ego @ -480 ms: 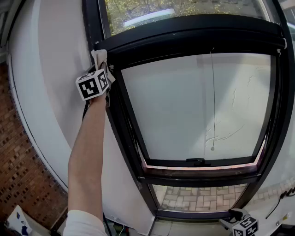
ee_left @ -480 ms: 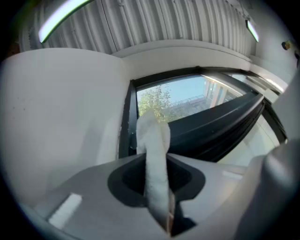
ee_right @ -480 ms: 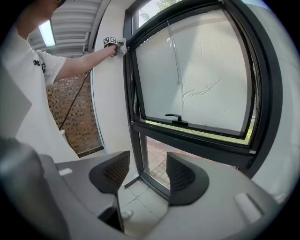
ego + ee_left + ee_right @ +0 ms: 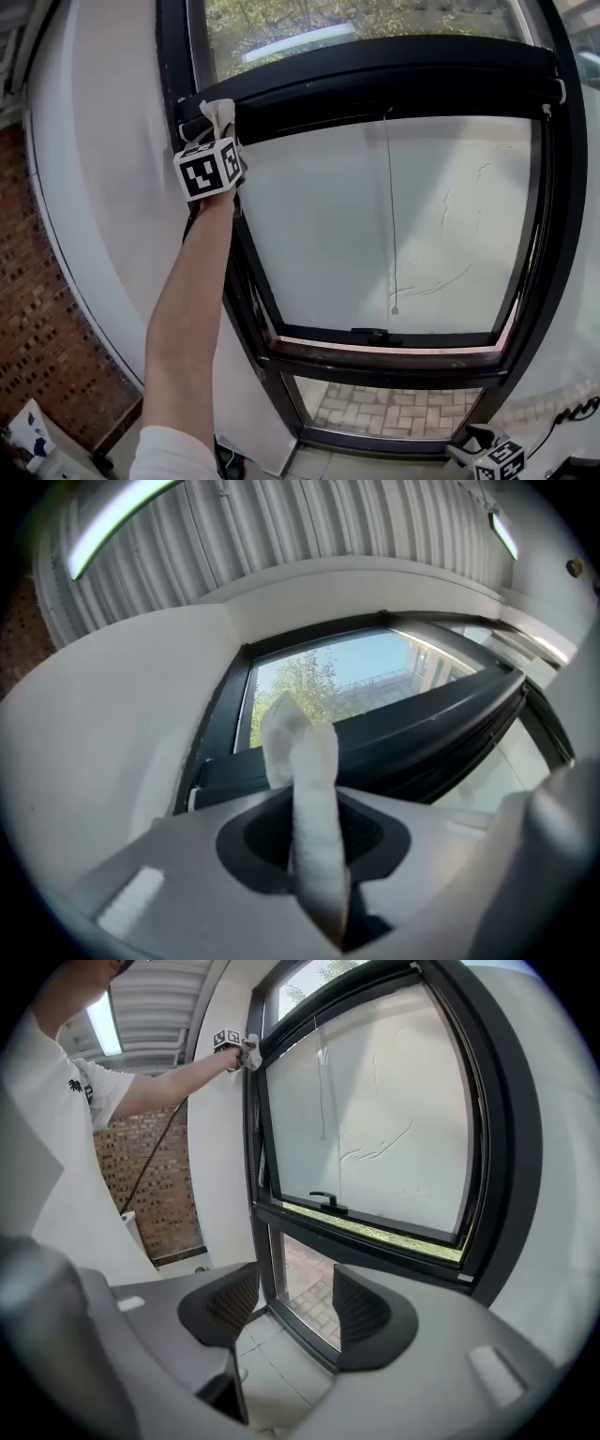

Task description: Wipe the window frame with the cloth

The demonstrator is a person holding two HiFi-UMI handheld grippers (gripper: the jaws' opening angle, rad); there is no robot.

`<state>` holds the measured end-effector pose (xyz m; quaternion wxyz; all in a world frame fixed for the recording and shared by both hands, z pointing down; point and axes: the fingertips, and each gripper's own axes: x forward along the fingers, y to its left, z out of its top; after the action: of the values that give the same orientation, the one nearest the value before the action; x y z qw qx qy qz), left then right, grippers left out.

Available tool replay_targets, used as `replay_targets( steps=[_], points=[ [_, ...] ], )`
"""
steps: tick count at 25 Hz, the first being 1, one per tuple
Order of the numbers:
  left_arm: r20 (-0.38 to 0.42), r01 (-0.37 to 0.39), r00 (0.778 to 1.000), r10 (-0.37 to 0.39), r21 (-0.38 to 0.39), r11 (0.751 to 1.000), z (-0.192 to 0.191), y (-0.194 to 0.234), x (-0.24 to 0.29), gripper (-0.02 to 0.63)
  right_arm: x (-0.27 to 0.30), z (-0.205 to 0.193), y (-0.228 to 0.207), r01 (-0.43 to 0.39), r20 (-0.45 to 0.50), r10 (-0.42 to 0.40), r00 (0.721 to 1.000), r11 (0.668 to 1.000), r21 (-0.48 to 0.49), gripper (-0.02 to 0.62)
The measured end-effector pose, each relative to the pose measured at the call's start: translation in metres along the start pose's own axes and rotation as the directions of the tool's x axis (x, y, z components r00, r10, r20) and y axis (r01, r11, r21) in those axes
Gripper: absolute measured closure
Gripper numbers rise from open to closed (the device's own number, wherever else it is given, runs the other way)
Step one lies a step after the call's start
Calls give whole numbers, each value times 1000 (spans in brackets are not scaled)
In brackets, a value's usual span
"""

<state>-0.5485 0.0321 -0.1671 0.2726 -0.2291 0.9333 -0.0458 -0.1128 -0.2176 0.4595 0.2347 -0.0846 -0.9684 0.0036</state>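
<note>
A black window frame (image 4: 375, 66) with a tilted-out sash fills the head view. My left gripper (image 4: 217, 141) is raised to the sash's top left corner, shut on a white cloth (image 4: 220, 112) that presses against the frame. In the left gripper view the cloth (image 4: 305, 789) stands folded between the jaws, in front of the dark frame (image 4: 422, 733). My right gripper (image 4: 492, 457) hangs low at the bottom right, open and holding nothing; the right gripper (image 4: 286, 1312) faces the lower frame (image 4: 375, 1241).
A white wall (image 4: 103, 187) lies left of the window, a brick wall (image 4: 47, 356) lower left. A blind cord (image 4: 392, 216) hangs behind the pane. The sash handle (image 4: 366, 332) sits on its bottom rail. A person's outstretched arm (image 4: 169, 1087) shows in the right gripper view.
The left gripper with the cloth has slid a little to the right along the top of the sash. The right gripper stays low.
</note>
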Motion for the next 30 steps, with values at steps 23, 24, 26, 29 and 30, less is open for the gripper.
replay_targets(
  steps=[23, 24, 26, 29, 30],
  points=[
    [19, 92, 996, -92, -1, 996, 58, -198, -12, 520, -88, -58, -75, 28, 33, -28, 999, 999, 20, 347],
    [20, 98, 995, -98, 1, 995, 60, -206, -13, 520, -91, -61, -77, 28, 33, -29, 999, 999, 21, 347],
    [20, 112, 994, -112, 4, 994, 63, -224, -15, 520, -97, -66, -78, 29, 30, -30, 999, 999, 27, 347],
    [22, 134, 991, -134, 3, 991, 68, -250, -17, 520, -104, -72, -80, 33, 25, -34, 999, 999, 34, 347],
    [24, 141, 990, -141, 3, 990, 69, -258, -17, 520, -106, -73, -81, 37, 26, -38, 999, 999, 37, 347]
  ],
)
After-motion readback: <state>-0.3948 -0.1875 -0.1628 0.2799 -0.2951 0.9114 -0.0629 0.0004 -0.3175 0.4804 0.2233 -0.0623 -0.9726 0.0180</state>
